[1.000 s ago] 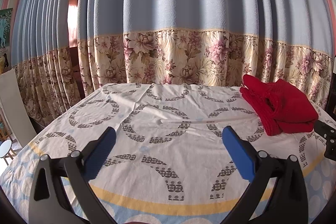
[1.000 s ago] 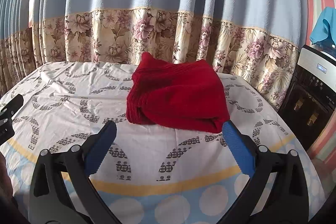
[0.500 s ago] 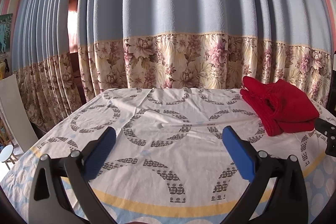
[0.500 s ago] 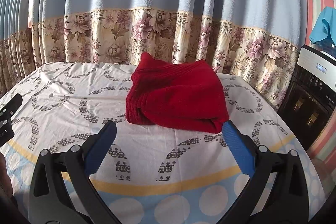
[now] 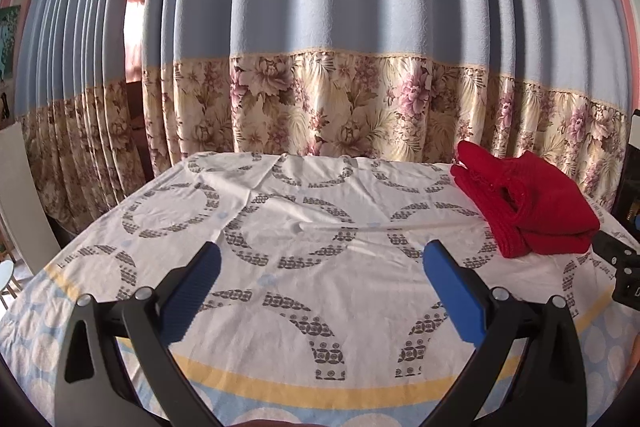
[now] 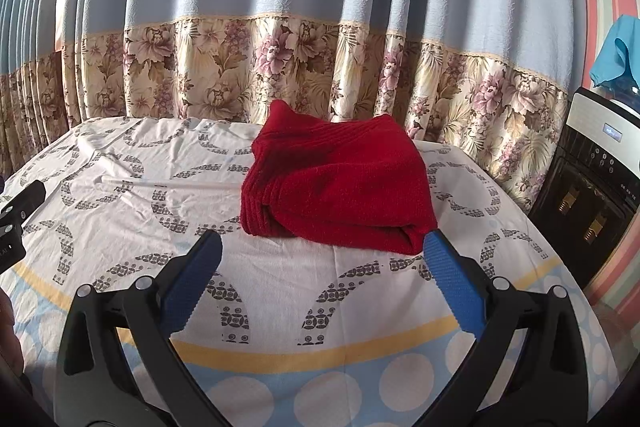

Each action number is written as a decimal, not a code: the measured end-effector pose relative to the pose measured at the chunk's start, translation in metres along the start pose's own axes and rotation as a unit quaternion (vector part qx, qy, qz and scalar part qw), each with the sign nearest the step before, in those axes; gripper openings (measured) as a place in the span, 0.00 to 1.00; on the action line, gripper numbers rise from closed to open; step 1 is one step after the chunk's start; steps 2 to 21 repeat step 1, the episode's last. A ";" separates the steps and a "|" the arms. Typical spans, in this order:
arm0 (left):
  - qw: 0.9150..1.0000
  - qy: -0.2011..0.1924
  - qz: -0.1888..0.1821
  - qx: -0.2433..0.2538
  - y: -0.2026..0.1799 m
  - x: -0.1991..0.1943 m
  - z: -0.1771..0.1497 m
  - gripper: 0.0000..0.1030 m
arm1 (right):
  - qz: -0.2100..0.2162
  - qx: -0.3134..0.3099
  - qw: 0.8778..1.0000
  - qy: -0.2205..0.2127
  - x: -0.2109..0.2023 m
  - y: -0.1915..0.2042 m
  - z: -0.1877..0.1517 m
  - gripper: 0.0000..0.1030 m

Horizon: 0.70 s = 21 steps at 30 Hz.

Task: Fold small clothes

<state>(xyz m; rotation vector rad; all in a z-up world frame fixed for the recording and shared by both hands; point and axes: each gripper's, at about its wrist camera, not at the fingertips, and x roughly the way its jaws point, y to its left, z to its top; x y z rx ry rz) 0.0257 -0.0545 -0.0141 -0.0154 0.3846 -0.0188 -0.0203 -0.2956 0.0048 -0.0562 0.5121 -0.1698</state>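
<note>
**Red sweater folded on the far right of the table, both claws spread and empty**

The red sweater (image 6: 340, 187) lies folded into a thick, roughly rectangular bundle on the right side of the table (image 6: 280, 307), toward the far edge near the curtain (image 6: 280, 7). In the right wrist view its long axis runs left to right across the picture, with the rounded folded edge facing the camera and one corner peaking up at the back left. A ribbed band shows along its left end. In the left wrist view the same sweater (image 5: 528, 203) sits at the right of the picture, seen from its end, where the layers and a dark opening between them are visible.

The right claw (image 6: 322, 251) hovers low over the patterned tablecloth, aimed straight at the sweater, its blue pads (image 6: 452, 283) wide apart and holding nothing; the right pad's tip appears just in front of the sweater's near right corner. The left claw (image 5: 320, 263) is also spread and empty, pointing at bare cloth well to the left of the sweater.

Only the right wrist view shows the black-and-white water dispenser (image 6: 592, 187) beside the table and the blue cloth (image 6: 616, 55) on top of it. Each view catches a black part of the other claw at its edge.
</note>
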 end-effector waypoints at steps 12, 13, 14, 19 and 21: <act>1.000 0.001 -0.002 -0.002 0.001 0.000 0.000 0.98 | 0.000 0.000 1.000 -0.001 0.000 0.000 0.000 0.97; 1.000 0.001 -0.002 -0.002 0.001 0.000 0.000 0.98 | 0.000 0.000 1.000 -0.001 0.000 0.000 0.000 0.97; 1.000 0.001 -0.002 -0.002 0.001 0.000 0.000 0.98 | 0.000 0.000 1.000 -0.001 0.000 0.000 0.000 0.97; 1.000 0.001 -0.002 -0.002 0.001 0.000 0.000 0.98 | 0.000 0.000 1.000 -0.001 0.000 0.000 0.000 0.97; 1.000 0.001 -0.002 -0.002 0.001 0.000 0.000 0.98 | 0.000 0.000 1.000 -0.001 0.000 0.000 0.000 0.97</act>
